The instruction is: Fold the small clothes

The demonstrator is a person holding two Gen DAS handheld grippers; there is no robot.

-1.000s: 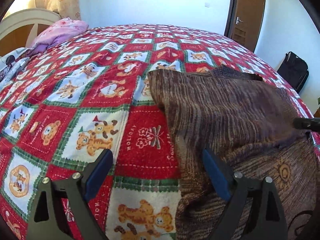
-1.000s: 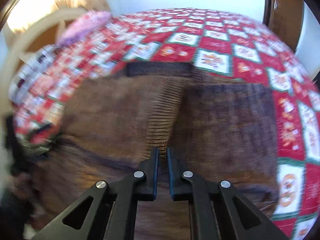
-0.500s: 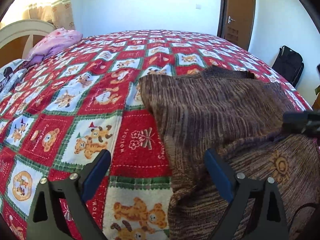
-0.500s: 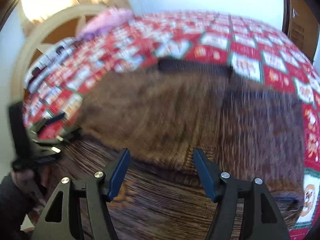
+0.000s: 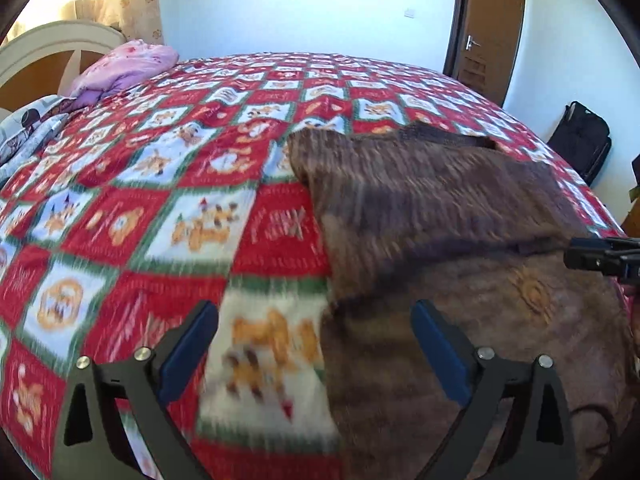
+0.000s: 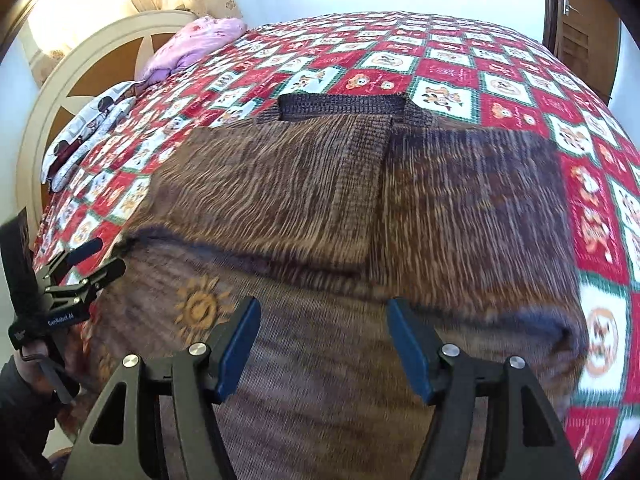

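A brown knitted garment [image 5: 432, 200] with a dark ribbed band lies partly folded on the bed; it also shows in the right wrist view [image 6: 320, 200]. A sun motif [image 6: 198, 308] shows on its lower layer. My left gripper [image 5: 314, 340] is open and empty above the garment's left edge. My right gripper [image 6: 322, 340] is open and empty above the lower layer, just short of the folded edge. The left gripper also shows at the left of the right wrist view [image 6: 86, 266].
The bed carries a red, green and white teddy-bear quilt [image 5: 192, 184]. A pink bundle [image 5: 128, 64] and patterned bedding [image 5: 28, 132] lie by the headboard [image 6: 80, 80]. A wooden door [image 5: 492, 28] and a black bag [image 5: 580, 136] are at the far right.
My right gripper opened, let go of the garment's fold and drew back. My left gripper stayed open and pulled back slightly.
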